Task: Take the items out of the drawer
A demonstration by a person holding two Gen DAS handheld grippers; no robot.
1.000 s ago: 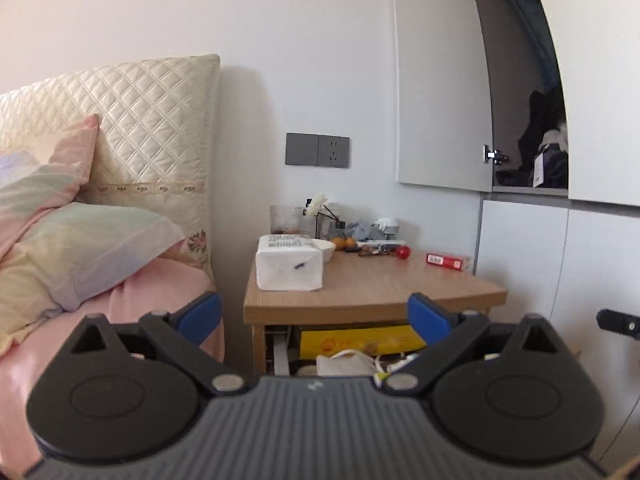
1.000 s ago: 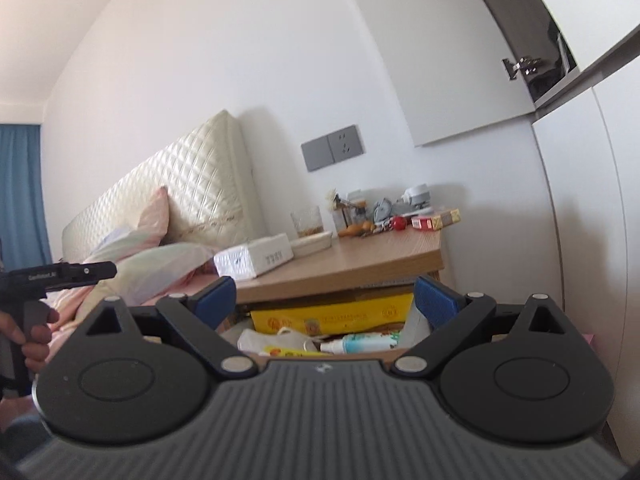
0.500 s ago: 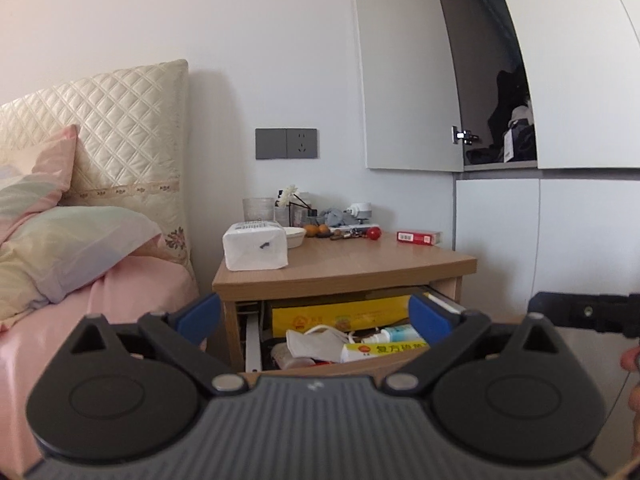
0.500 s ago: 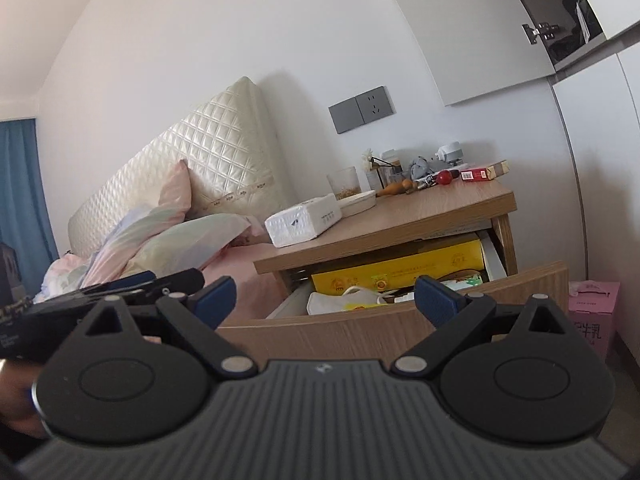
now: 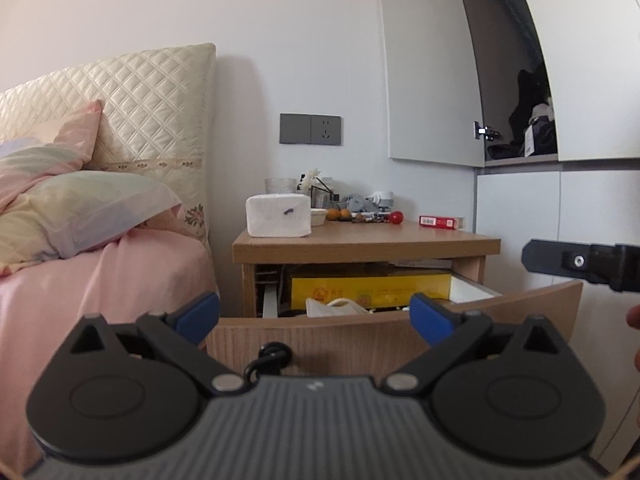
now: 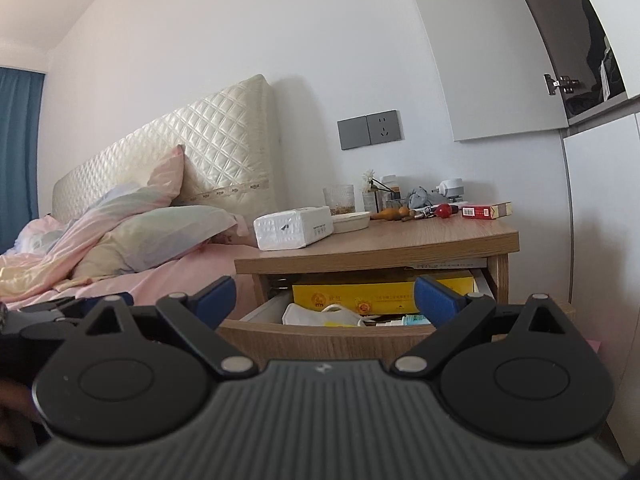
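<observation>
Wooden drawer [image 5: 400, 334] of the counter [image 5: 360, 242] stands pulled out, its curved front facing both cameras. Inside it lie a long yellow box [image 5: 370, 286] against the back, a white face mask [image 5: 334, 307] in front of the box, and, seen from the right wrist view, a small white bottle with a teal band [image 6: 414, 320] near the right end.

Both grippers hang in front of the drawer and touch nothing. The left gripper [image 5: 315, 318] has its blue fingertips [image 5: 199, 316] spread wide apart, empty, level with the top edge of the drawer front. The right gripper [image 6: 325, 298] is likewise spread wide and empty, its blue fingertips [image 6: 434, 300] framing the drawer opening. A black cord loop [image 5: 272, 354] shows just above the left gripper's body.

On the counter sit a white tissue pack [image 5: 279, 215], a glass [image 6: 339, 199], a shallow dish [image 6: 352, 222], a red ball [image 5: 396, 217] and a red pack [image 5: 440, 222]. A bed with pink sheets [image 5: 100, 276] stands just beside the counter on the left.
</observation>
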